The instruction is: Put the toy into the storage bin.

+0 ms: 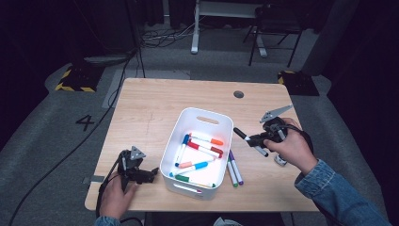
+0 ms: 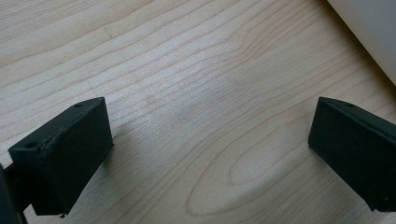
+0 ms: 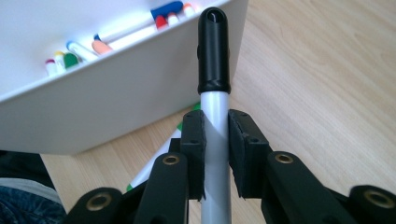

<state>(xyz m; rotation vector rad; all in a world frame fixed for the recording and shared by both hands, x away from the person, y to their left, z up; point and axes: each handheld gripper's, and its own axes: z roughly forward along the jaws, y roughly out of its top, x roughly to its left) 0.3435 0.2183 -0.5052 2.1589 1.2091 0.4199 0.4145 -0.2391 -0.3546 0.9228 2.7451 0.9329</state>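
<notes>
Black-capped marker (image 3: 214,93) is clamped in right gripper (image 3: 215,135) jaws beside bin (image 1: 175,136); left gripper (image 2: 205,154) jaws are held wide apart, empty, over counter (image 2: 187,70).

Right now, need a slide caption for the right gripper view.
Right gripper clamps a black-capped marker beside the white bin of markers.

My right gripper (image 3: 215,154): black jaws, ribbed pads, brass-ringed rivets on the linkage, grey three-cornered plate at 12 o'clock. My left gripper (image 1: 149,175): same black build, blocky square jaw tips, black cable trailing toward 7 o'clock. Blue denim sleeves on both arms.
</notes>
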